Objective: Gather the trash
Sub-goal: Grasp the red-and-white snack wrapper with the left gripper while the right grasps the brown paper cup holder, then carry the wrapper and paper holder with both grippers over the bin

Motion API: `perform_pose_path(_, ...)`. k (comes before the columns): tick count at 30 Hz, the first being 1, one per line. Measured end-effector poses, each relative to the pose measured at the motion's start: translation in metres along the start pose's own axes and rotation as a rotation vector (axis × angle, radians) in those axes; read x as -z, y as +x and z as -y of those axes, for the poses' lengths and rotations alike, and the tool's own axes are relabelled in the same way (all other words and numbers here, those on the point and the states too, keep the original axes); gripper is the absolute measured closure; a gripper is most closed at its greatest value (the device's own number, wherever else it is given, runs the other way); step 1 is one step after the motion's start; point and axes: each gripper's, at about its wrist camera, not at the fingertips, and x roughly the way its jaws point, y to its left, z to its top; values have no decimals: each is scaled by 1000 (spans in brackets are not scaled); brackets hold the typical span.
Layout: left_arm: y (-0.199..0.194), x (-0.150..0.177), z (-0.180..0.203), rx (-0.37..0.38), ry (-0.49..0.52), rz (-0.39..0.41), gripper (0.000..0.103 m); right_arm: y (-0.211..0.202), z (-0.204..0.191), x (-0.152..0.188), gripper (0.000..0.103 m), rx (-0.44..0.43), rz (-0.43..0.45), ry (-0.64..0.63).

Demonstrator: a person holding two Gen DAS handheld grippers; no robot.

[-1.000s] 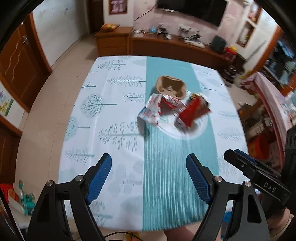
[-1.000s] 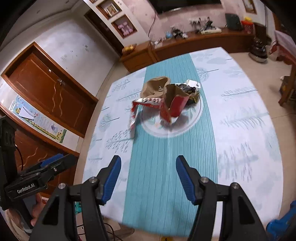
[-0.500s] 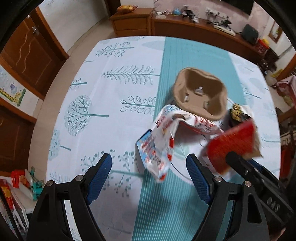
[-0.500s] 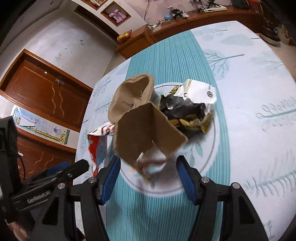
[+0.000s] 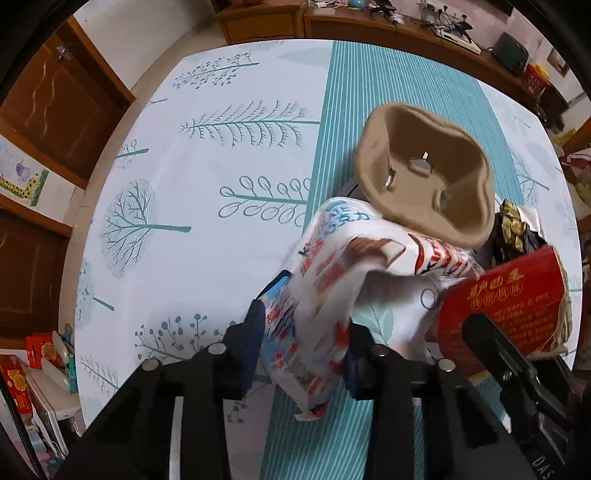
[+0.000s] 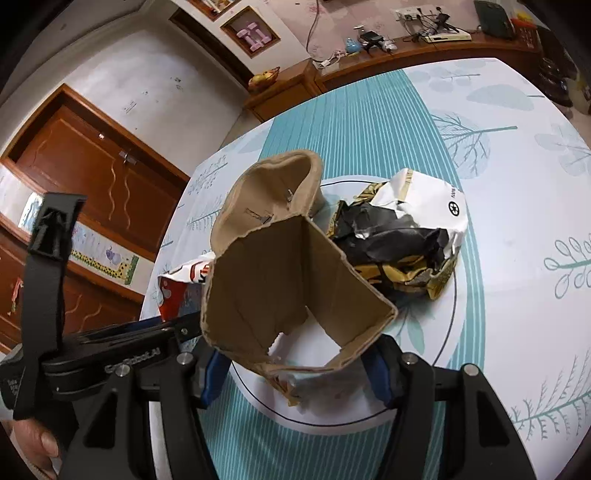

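Item: trash pile on plate point(image 6: 448, 325), table centre. L gripper point(image 5: 304, 347) just closed on white snack wrapper point(image 5: 325, 291); R gripper point(image 6: 295, 367) closing round torn red carton point(image 6: 280, 291), contact unclear. Squeeze firm, then lift straight up.

A lived-in home, likely a living or dining room: a surface under a tree-print tablecloth point(image 5: 207, 206), a long wooden sideboard point(image 6: 399, 55) cluttered with chargers and cables, panelled wooden doors point(image 6: 107, 184), a wall niche point(image 6: 255, 35), and a child's animal chart point(image 5: 22, 177).
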Motion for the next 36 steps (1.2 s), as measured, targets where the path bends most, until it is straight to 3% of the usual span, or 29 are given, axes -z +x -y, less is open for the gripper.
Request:
perform_pose_path(1,-1,1,0,-4,6,11,78,-1,0,1,55,-11,-6,-7)
perform_pose_path(4,-6,1,-2,-2,17,31,94,-6,-2,3,62,-30,-18,-43)
perform_pose_path(11,-19,17,-22,55,-24,43,94,-29,-15,15,63,-41,6,-85)
perform_pose_path(17,-52,53,-41,103,6,85,94,-57,-30,37,63,-18,34,-84)
perform_pose_path(28,-147,170,-113,197,133,177,94,-132,-89,138,63,25,123,15)
perform_pose_path(36,-179,256,-160,266,220,214,94,-177,-137,229,63,66,172,61)
